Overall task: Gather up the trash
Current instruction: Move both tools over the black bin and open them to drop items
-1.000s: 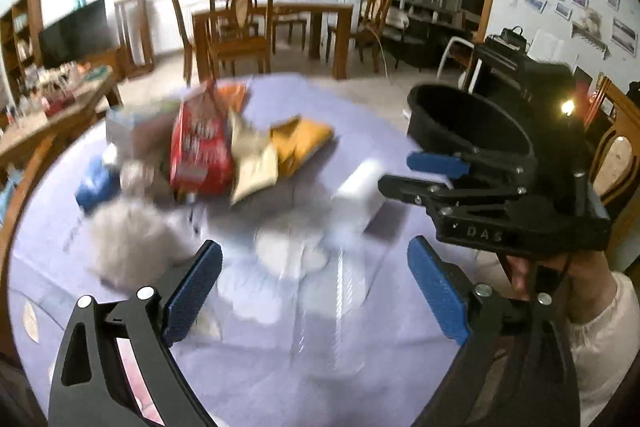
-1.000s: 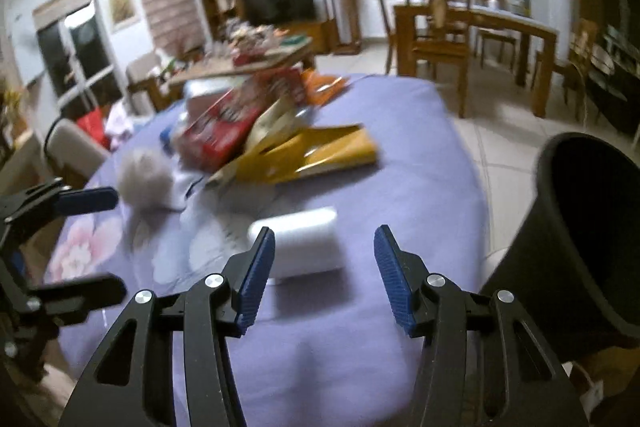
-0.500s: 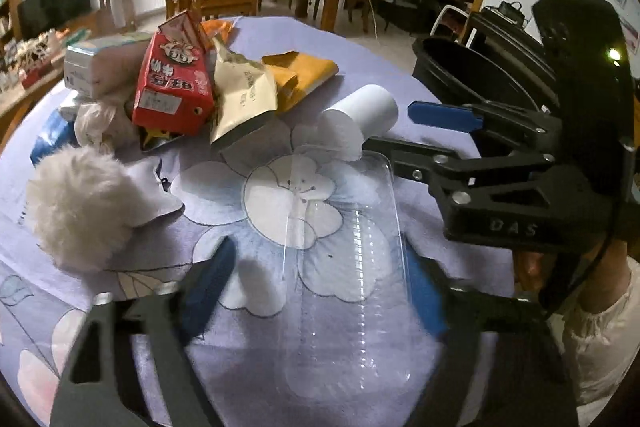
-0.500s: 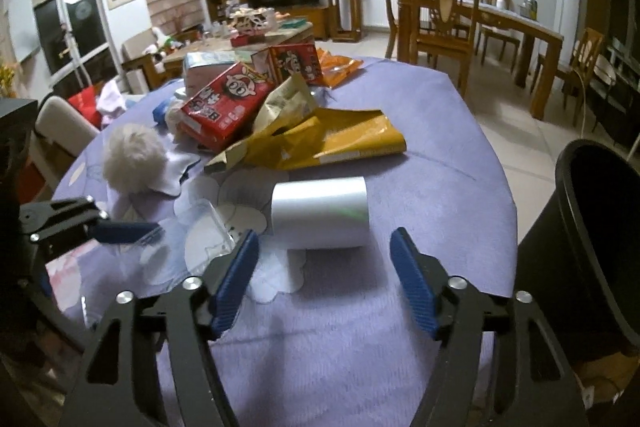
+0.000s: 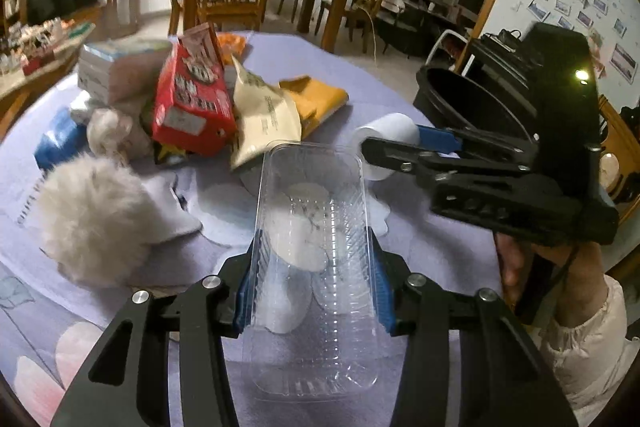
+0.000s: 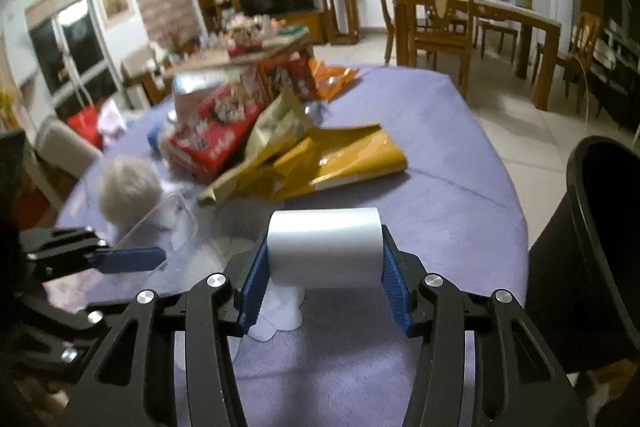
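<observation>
My left gripper [image 5: 312,285] is shut on a clear plastic tray [image 5: 314,239], its blue pads pressing the tray's long sides above the purple tablecloth. My right gripper [image 6: 324,279] is shut on a white paper roll [image 6: 324,247] lying sideways between its pads; the roll also shows in the left wrist view [image 5: 386,137]. A black trash bin [image 6: 592,243] stands off the table's right edge, and it shows behind the right gripper in the left wrist view [image 5: 468,99].
More trash lies piled further back: a red snack box [image 5: 188,95], a beige bag [image 5: 264,115], a yellow wrapper [image 6: 340,159], a white fluffy ball [image 5: 88,215], a tissue pack [image 5: 120,67]. Chairs and a dining table [image 6: 480,19] stand beyond.
Both grippers have closed: the left onto the clear tray, the right onto the white roll. Both were open around these items half a second ago.
</observation>
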The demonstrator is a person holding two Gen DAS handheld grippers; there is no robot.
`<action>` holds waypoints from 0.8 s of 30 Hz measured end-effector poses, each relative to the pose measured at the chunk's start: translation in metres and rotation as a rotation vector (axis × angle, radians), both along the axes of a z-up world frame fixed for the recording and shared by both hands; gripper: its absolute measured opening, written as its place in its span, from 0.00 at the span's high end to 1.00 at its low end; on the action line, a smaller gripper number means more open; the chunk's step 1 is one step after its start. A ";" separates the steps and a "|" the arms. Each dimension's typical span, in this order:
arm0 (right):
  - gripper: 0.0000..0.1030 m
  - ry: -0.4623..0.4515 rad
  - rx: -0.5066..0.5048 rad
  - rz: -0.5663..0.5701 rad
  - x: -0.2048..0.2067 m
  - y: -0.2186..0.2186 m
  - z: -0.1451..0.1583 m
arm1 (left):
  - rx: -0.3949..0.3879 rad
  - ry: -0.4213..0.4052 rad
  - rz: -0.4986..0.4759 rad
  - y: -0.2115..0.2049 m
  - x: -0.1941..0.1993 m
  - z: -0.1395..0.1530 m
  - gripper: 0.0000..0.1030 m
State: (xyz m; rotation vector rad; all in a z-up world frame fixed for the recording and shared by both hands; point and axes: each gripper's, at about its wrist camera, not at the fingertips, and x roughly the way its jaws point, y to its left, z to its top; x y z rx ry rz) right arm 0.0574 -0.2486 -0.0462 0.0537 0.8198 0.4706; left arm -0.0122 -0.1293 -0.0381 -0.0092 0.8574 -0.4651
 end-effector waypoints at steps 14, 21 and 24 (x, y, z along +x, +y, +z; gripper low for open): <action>0.51 -0.260 0.324 -0.333 -0.046 -0.149 0.061 | -0.121 -0.141 -0.211 -0.087 -0.003 0.058 0.55; 0.51 -0.276 0.340 -0.518 -0.059 -0.231 0.058 | -0.190 -0.144 -0.327 -0.165 0.023 0.065 0.55; 0.51 -0.270 0.358 -0.579 -0.062 -0.259 0.051 | -0.184 -0.121 -0.358 -0.199 0.040 0.061 0.55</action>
